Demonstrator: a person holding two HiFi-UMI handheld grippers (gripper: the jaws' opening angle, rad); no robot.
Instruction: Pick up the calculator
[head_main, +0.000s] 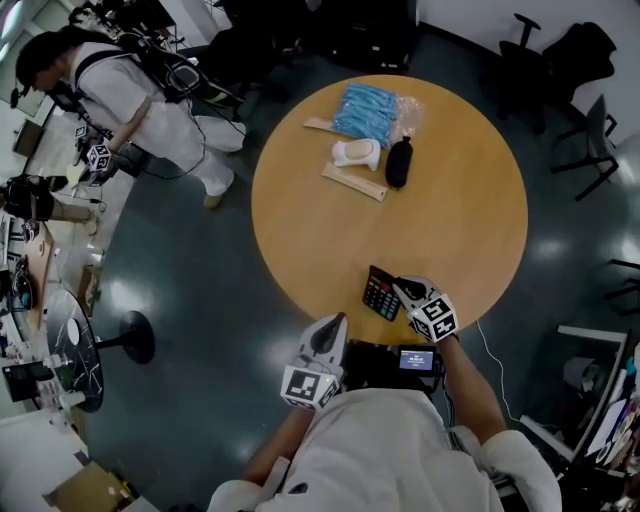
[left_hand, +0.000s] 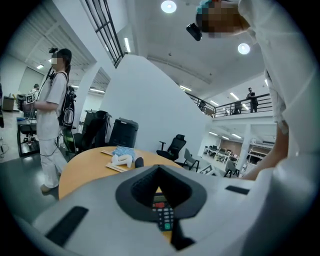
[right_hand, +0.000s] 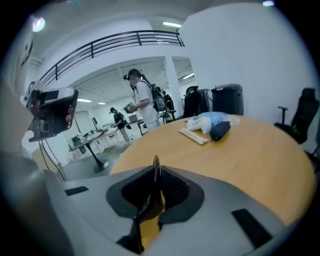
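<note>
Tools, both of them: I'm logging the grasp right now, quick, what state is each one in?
Left tool: closed, nothing between its jaws.
Right tool: closed on the calculator, gripping its edge.

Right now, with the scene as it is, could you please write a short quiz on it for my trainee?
1. Which gripper is shut on the calculator? A) left B) right
2. True or false: the calculator lies in the middle of the table.
3. What shape is the table top?
Key: 1 B, the right gripper; 2 false, it is at the near edge; 3 round.
</note>
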